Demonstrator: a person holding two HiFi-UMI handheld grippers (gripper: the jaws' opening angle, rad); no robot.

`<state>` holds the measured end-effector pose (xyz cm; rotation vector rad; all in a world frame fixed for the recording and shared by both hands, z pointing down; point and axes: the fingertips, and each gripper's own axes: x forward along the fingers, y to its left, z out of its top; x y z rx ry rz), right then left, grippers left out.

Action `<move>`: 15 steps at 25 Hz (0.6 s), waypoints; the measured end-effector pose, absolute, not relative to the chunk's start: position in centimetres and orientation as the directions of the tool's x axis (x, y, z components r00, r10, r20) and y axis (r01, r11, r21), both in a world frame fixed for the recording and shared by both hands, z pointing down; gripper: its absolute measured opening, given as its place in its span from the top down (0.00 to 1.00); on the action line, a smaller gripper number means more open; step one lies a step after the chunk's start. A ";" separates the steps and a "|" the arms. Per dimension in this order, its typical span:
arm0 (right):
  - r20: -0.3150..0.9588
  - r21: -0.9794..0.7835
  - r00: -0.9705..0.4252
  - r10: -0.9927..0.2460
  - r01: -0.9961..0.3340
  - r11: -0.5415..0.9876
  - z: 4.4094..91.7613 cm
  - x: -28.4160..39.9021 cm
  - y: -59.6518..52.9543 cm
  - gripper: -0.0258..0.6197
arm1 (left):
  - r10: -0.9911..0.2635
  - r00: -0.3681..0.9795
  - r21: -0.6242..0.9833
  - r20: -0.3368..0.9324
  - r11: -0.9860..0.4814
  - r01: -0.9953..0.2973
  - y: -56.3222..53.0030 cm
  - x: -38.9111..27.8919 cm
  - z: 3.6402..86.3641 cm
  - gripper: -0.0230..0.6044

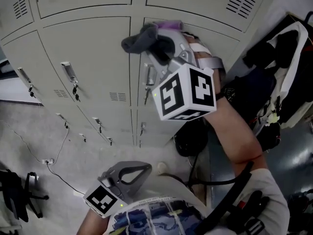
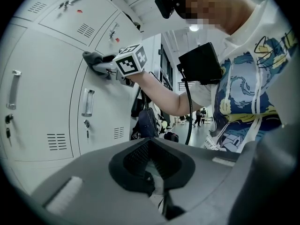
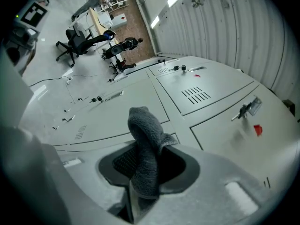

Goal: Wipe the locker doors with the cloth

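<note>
We are in the wiping part of the job. Our right tool [image 1: 155,44] is squeezed tight on the grey cloth [image 1: 138,39]. The cloth is bunched up and sticks out past the tips. It is up high on the locker doors [image 1: 88,58], right by the gap between two doors, and it looks like it is touching the metal there. Our left tool [image 1: 128,174] hangs down low by our tummy, well away from the doors. Its two jaws are closed together and nothing is in them.

How much is done? We cannot tell. The doors all look the same pale grey, with no wet streaks and no dirty spots to show which ones are clean. We think a lot is left, because there are many doors beside and below the cloth.

Every locker is shut, so we cannot see what is inside any of them. Little keys [image 1: 76,91] hang from some of the locks. A black bag [image 1: 254,89] is just to the right of the lockers, and we cannot see inside it either.
</note>
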<state>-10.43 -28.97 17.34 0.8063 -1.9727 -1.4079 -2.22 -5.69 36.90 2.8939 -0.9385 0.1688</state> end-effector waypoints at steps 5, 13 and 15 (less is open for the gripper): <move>0.166 0.935 -0.659 -0.733 -0.131 0.329 20.5 -10.5 -28.9 0.79 | -0.572 0.809 0.057 0.136 -0.811 -0.583 -5.7 -2.1 37.1 0.96; 0.256 0.905 -0.658 -0.708 -0.094 0.415 26.0 -10.4 -29.0 0.79 | -0.558 0.814 0.071 0.158 -0.816 -0.573 -5.7 -1.7 37.7 0.96; 0.261 0.902 -0.659 -0.706 -0.094 0.421 26.8 -10.3 -29.0 0.79 | -0.559 0.813 0.077 0.162 -0.814 -0.575 -5.7 -1.7 37.7 0.96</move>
